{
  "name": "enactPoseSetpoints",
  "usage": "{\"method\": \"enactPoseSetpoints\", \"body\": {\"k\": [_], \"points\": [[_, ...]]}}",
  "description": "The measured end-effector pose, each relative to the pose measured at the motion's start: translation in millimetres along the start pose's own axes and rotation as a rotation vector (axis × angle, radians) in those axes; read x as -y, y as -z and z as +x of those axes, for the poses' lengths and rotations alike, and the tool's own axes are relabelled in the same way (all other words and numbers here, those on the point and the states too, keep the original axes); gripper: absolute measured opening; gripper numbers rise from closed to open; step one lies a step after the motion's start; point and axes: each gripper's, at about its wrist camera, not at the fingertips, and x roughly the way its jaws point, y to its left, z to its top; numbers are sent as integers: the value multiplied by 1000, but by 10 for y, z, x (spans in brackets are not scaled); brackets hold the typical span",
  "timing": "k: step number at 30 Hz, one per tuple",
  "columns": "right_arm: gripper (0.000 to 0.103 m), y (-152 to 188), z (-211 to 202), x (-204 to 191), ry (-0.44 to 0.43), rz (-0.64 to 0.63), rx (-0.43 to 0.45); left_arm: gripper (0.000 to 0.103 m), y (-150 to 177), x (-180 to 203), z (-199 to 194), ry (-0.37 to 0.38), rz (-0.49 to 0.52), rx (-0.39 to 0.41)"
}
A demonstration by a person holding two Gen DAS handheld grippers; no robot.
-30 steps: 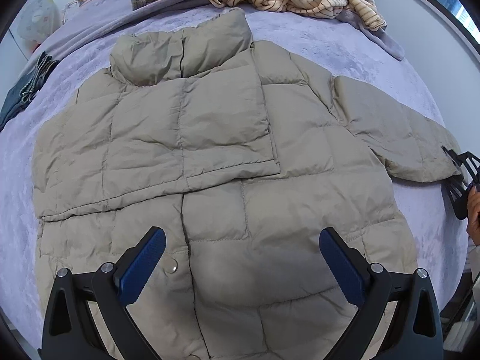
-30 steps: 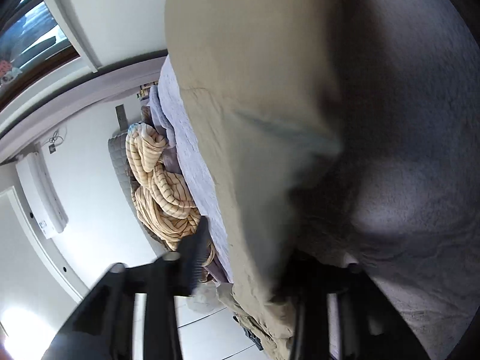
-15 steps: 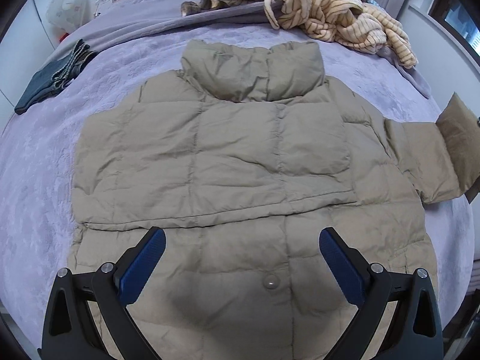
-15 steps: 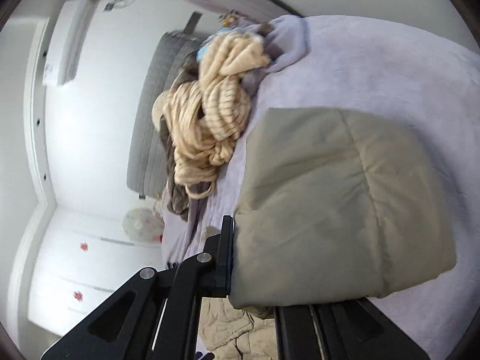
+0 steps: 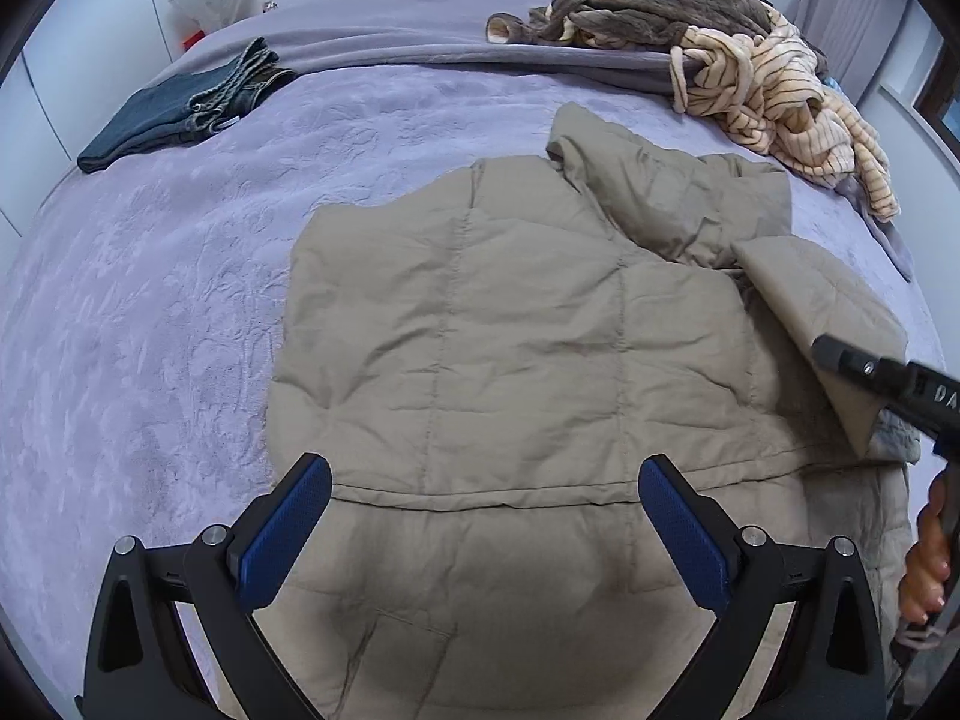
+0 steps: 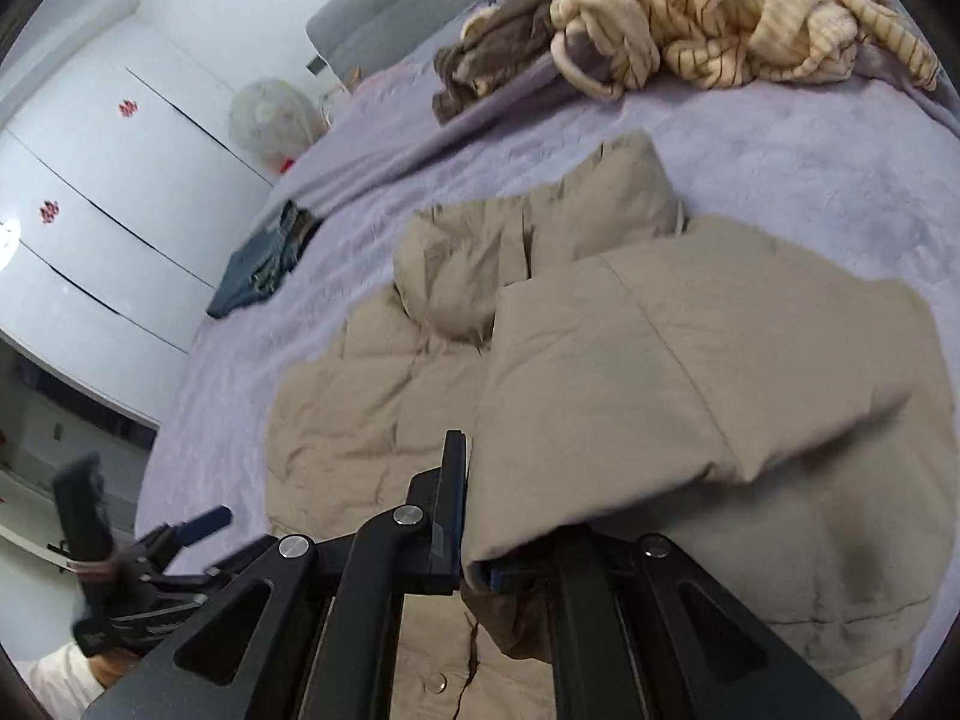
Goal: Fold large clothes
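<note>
A khaki puffer jacket point(image 5: 510, 330) lies flat on the lilac bed cover point(image 5: 150, 300), collar toward the pillows. My left gripper point(image 5: 483, 471) hovers open over the jacket's lower part, with nothing between its blue pads point(image 5: 288, 528). My right gripper point(image 6: 474, 510) is shut on the cuff end of the jacket's sleeve point(image 6: 660, 384) and holds it lifted over the jacket body. In the left wrist view the right gripper point(image 5: 870, 372) comes in from the right edge with the sleeve point(image 5: 822, 294) draped over it. The left gripper point(image 6: 198, 525) shows blurred at the lower left of the right wrist view.
Folded jeans point(image 5: 180, 114) lie at the bed's far left. A cream striped garment point(image 5: 774, 96) and a brown one point(image 5: 630, 15) are heaped at the far right by the pillows. White wardrobe doors point(image 6: 90, 180) stand beyond the bed's left side.
My right gripper has carried the sleeve up from the bed's edge and across over the jacket body. The left gripper has shifted sideways, still open, so the jacket now sits further right in its view.
</note>
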Motion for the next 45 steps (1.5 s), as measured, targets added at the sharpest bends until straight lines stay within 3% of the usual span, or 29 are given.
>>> {"method": "enactPoseSetpoints", "body": {"k": [4, 9, 10, 12, 13, 14, 17, 21, 24, 25, 26, 27, 28, 33, 35, 39, 42, 44, 45], "points": [[6, 157, 259, 256, 47, 66, -46, 103, 18, -73, 163, 8, 21, 2], [8, 256, 212, 273, 65, 88, -72, 103, -5, -28, 341, 53, 4, -7], [15, 244, 200, 258, 67, 91, -83, 103, -26, -10, 365, 66, -4, -6], [40, 234, 119, 209, 53, 100, -93, 103, -77, 35, 393, 93, -17, -5], [69, 256, 24, 176, 37, 103, -82, 103, -104, 60, 396, 103, -21, -3], [80, 267, -92, 153, 25, 105, -62, 103, -134, 74, 397, 116, -22, 3], [80, 357, -449, 224, 18, 162, -6, 103, -216, 76, 401, 144, -26, 13], [80, 377, -730, 657, 18, 362, 87, 103, -270, -6, 412, 176, -45, 14], [75, 315, -818, 997, -40, 519, 155, 103, -271, -94, 410, 194, -57, 7], [60, 286, -817, 1059, -56, 553, 171, 103, -263, -127, 409, 204, -62, 3], [31, 243, -773, 1080, -63, 571, 175, 103, -258, -164, 405, 217, -69, -1], [18, 199, -741, 1062, -64, 571, 176, 103, -250, -198, 398, 230, -76, -3], [8, 147, -700, 988, -62, 548, 183, 103, -244, -229, 387, 241, -81, -5], [8, -153, -490, -91, -16, 132, 157, 103, -231, -406, 291, 323, -108, 11], [8, -118, -342, -537, -7, -32, 109, 103, -235, -493, 250, 382, -147, 18], [8, 169, 62, -1111, 57, -241, -12, 103, -264, -610, 193, 492, -213, 30], [23, 407, 319, -1240, 93, -300, -116, 103, -297, -573, 210, 569, -221, 7], [51, 512, 366, -1208, 79, -280, -158, 103, -312, -483, 236, 597, -209, -9], [59, 553, 330, -1159, 56, -255, -165, 103, -320, -426, 256, 607, -200, -19]]}}
